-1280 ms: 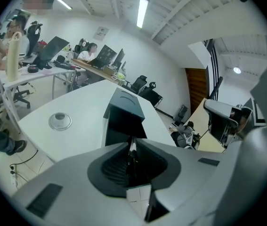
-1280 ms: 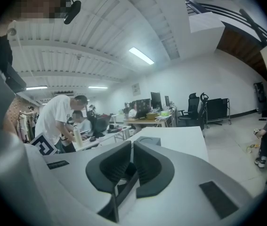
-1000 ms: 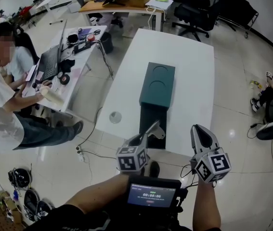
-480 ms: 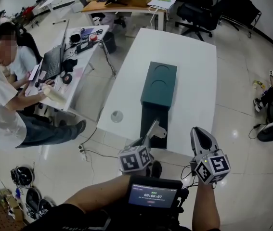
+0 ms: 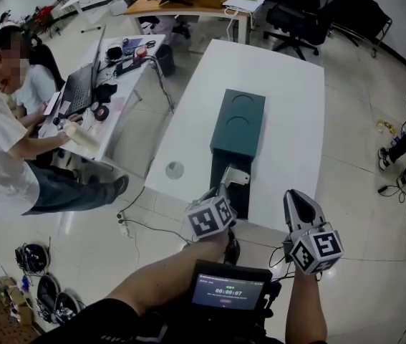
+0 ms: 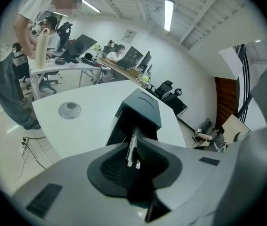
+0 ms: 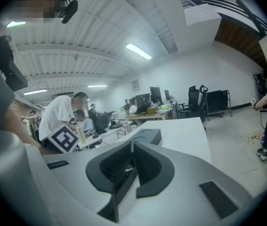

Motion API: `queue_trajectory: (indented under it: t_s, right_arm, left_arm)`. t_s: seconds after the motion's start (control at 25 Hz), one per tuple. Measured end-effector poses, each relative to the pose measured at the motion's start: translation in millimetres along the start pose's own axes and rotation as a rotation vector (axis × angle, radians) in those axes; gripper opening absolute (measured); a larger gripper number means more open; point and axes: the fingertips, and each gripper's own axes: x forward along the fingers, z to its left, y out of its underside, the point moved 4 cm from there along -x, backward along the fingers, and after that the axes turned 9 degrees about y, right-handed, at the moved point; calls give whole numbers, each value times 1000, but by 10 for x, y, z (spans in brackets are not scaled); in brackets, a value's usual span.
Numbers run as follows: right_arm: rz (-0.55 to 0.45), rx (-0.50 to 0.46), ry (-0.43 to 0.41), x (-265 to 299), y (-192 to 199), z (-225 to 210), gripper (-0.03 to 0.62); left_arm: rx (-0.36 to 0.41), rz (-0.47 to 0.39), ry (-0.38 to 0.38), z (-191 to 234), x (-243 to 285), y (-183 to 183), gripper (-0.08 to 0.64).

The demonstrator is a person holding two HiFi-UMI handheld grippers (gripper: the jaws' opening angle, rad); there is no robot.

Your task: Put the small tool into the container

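Tool (image 6: 133,147) is pinched between the left gripper's (image 5: 222,192) jaws, low center of the head view, right at the near end of the dark green container (image 5: 237,124) on the white table (image 5: 288,84). Right gripper (image 5: 300,205) sits lower right, jaws pressed together on nothing.

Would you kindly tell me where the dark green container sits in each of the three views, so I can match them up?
Head view: the container lies at picture centre, lengthwise on the white table.
Left gripper view: the container is at centre, just beyond the jaws.
Right gripper view: only the container's top shows over the jaws, near centre.
Shared landmark: the white table beneath it, seen in all three views.
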Motion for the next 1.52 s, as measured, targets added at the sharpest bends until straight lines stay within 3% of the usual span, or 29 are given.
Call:
queue_trajectory:
  t_s: [0.4, 0.52, 0.64, 0.76, 1.16, 1.32, 1.52]
  right_arm:
    - [6, -19, -27, 15, -3, 9, 28]
    - [11, -25, -49, 68, -36, 81, 28]
    - [5, -20, -58, 79, -54, 134, 28]
    - [7, -20, -54, 60, -40, 155, 28]
    - [-21, -27, -30, -109, -173, 130, 28]
    - [-23, -25, -31, -149, -153, 159, 28]
    - [-31, -15, -28, -191, -146, 155, 28]
  left_arm:
    - [80, -1, -12, -1, 134, -22, 92]
    - [110, 40, -25, 18, 130, -16, 97]
    - [176, 129, -72, 99, 132, 53, 100]
    - [189, 199, -97, 206, 113, 191, 89]
    - [260, 209, -58, 113, 99, 240, 69]
    - [367, 236, -50, 121, 125, 235, 69]
    - [517, 310, 12, -39, 149, 244, 69]
